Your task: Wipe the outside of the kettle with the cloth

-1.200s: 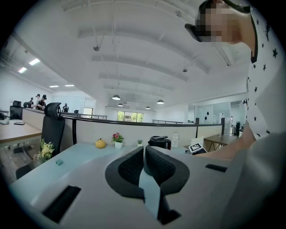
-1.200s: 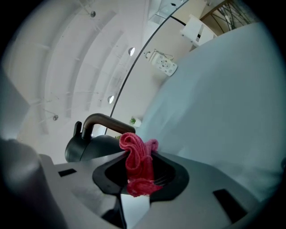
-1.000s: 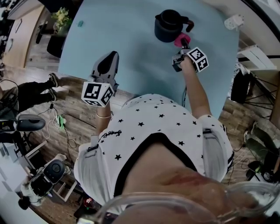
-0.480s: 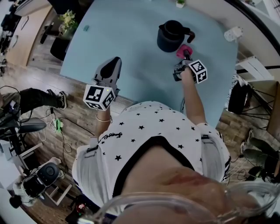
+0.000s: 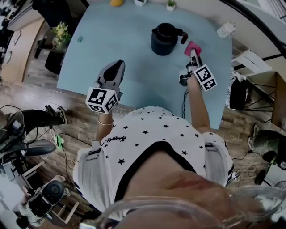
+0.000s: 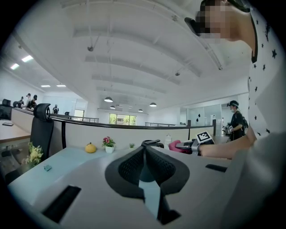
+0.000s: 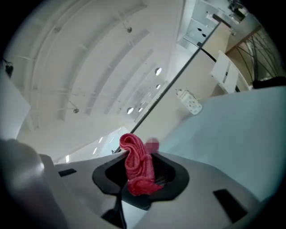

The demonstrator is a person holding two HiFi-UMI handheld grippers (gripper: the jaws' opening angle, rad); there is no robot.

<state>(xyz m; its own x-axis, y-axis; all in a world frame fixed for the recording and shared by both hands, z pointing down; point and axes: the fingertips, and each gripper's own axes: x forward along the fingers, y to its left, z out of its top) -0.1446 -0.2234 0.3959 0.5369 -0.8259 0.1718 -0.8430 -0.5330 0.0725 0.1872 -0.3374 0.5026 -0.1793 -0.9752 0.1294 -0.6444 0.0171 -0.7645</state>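
Head view: dark kettle (image 5: 164, 39) upright on the far half of the pale blue tabletop (image 5: 111, 40), handle turned toward the right gripper (image 5: 193, 53), mouth uncovered, too dark inside to judge any contents. Probably rigid and smooth-walled, so likely slippery under a wipe and, if empty, light enough to slide or tip; best steadied at the handle or rim while rubbing the wall. Pink-red cloth (image 5: 193, 46) just beside the handle, apart from the kettle wall, wiping not yet begun. Soft, limp and light by the look of it, bunched into a fold; pinched between the right jaws, closed tight on it, loose end poking up past the tips in the right gripper view. Left gripper (image 5: 115, 67) well apart from the kettle, over the tabletop's near edge, jaws brought together at the tips with nothing between. Farther out: white power strip (image 5: 225, 30) off to the right, small potted plant (image 5: 171, 3) and yellow fruit (image 5: 116, 2) along the far edge.
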